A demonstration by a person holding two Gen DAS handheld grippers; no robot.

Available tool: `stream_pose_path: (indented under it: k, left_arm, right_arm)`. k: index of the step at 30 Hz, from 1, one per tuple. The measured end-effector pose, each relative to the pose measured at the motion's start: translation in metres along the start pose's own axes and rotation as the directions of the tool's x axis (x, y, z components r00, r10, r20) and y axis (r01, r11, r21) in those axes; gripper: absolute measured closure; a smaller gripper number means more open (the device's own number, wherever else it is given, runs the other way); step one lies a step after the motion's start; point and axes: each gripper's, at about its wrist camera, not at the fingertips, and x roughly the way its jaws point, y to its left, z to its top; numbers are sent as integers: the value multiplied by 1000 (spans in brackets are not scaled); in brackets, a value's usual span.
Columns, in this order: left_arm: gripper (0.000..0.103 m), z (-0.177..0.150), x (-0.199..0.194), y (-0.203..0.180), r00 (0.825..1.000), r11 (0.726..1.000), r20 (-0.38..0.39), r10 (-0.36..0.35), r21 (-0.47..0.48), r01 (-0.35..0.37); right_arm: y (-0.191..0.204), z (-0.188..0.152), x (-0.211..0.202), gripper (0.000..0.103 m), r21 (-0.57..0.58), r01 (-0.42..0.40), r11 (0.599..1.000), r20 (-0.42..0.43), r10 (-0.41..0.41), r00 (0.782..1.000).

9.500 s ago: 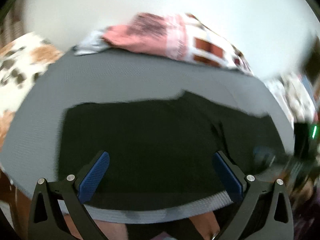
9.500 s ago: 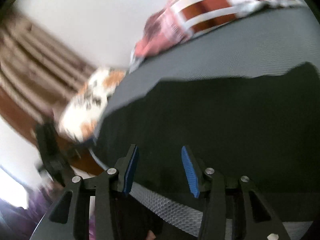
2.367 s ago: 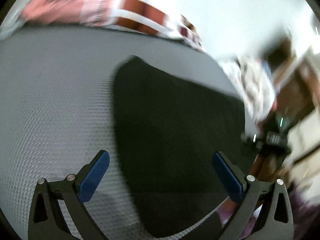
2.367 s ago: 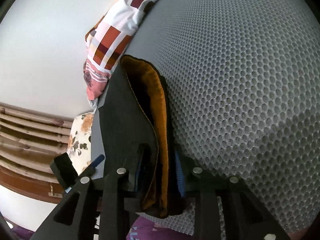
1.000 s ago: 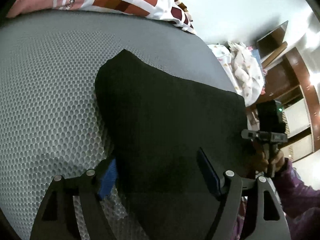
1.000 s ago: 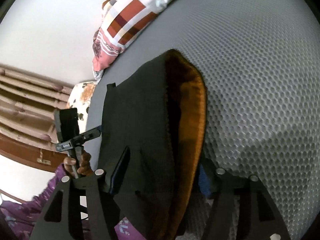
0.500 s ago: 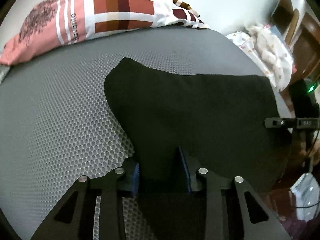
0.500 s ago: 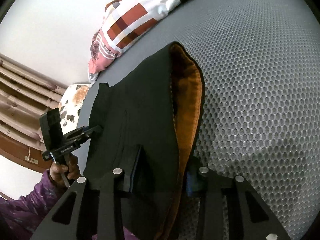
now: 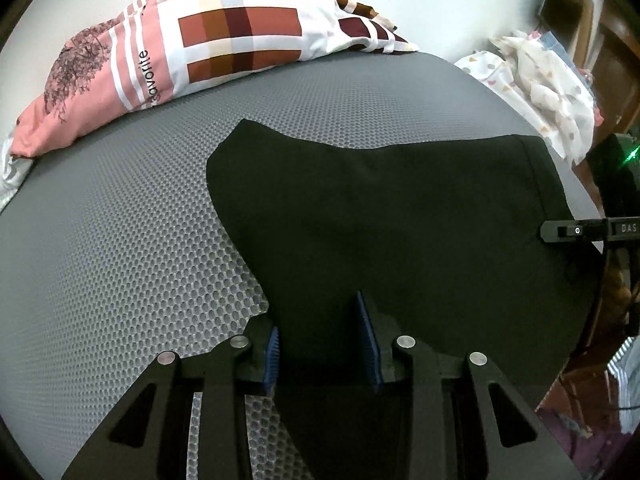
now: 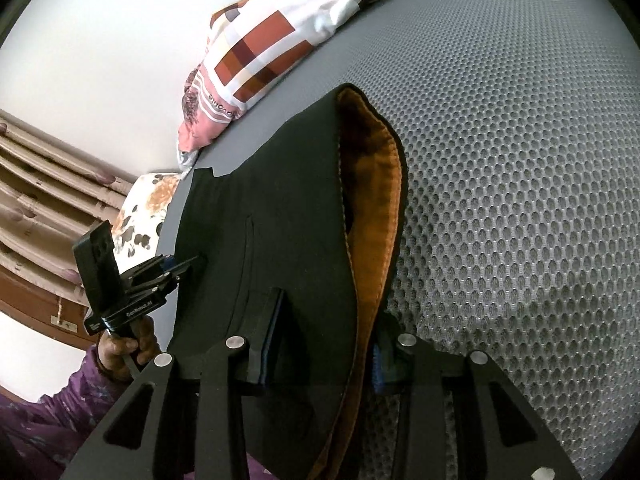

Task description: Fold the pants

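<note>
I have the black pants with the orange inner lining (image 9: 392, 216) lying on the grey honeycomb-mesh mattress (image 9: 120, 240), reaching to its near edge. My left gripper (image 9: 322, 344) has its jaws drawn in narrow, the blue pads (image 9: 272, 354) pressing a bunch of black cloth at the near edge of the garment. My right gripper (image 10: 320, 348) is likewise closed to a narrow gap, clamped on the waistband end where the orange lining (image 10: 372, 184) gapes open beside the mesh. From the right wrist I see my left hand (image 10: 128, 344) in a purple sleeve gripping the other tool at the garment's far side. A patchwork pillow in pink, white and rust (image 9: 192, 44) rests at the mattress's far edge against the white wall.
</note>
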Motion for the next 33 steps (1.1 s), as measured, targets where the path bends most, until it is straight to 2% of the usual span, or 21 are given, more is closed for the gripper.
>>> stream_pose_path:
  k: [7, 15, 18, 21, 24, 26, 27, 30, 32, 33]
  left_arm:
    - [69, -2, -2, -6, 999, 999, 11, 30, 23, -30]
    - [68, -5, -3, -1, 1000, 1000, -1, 3, 6, -3]
    - [63, -5, -2, 7, 999, 999, -12, -35, -30, 35]
    - [49, -7, 3, 16, 996, 994, -36, -86, -67, 84]
    - [39, -9, 7, 21, 986, 985, -52, -159, -81, 154]
    - [30, -9, 7, 18, 975, 976, -65, -215, -45, 212]
    - [22, -8, 8, 17, 966, 969, -74, -247, -31, 246]
    - [20, -2, 10, 18, 952, 955, -71, -297, -42, 294]
    - [20, -1, 11, 18, 952, 953, -52, -301, -43, 299]
    - [26, -1, 10, 17, 958, 958, -39, -286, -38, 284]
  right_arm:
    - [5, -3, -1, 69, 10, 8, 1000, 8, -8, 1000]
    - [11, -6, 2, 70, -10, 15, 1000, -4, -15, 1000]
    - [13, -6, 4, 70, -12, 19, 1000, -9, -19, 1000]
    - [12, -5, 4, 66, -11, 20, 1000, -12, -20, 1000]
    - [13, -1, 5, 64, -19, 26, 999, -17, -27, 1000]
    - [11, 4, 5, 64, -16, 25, 1000, -19, -25, 1000]
    - [9, 7, 6, 64, -5, 15, 1000, -18, -15, 1000]
    - [2, 16, 7, 62, 28, -14, 1000, -13, 14, 1000]
    - [2, 17, 8, 60, 30, -20, 999, -6, 20, 1000]
    - [4, 17, 8, 63, 19, -6, 1000, -5, 7, 1000]
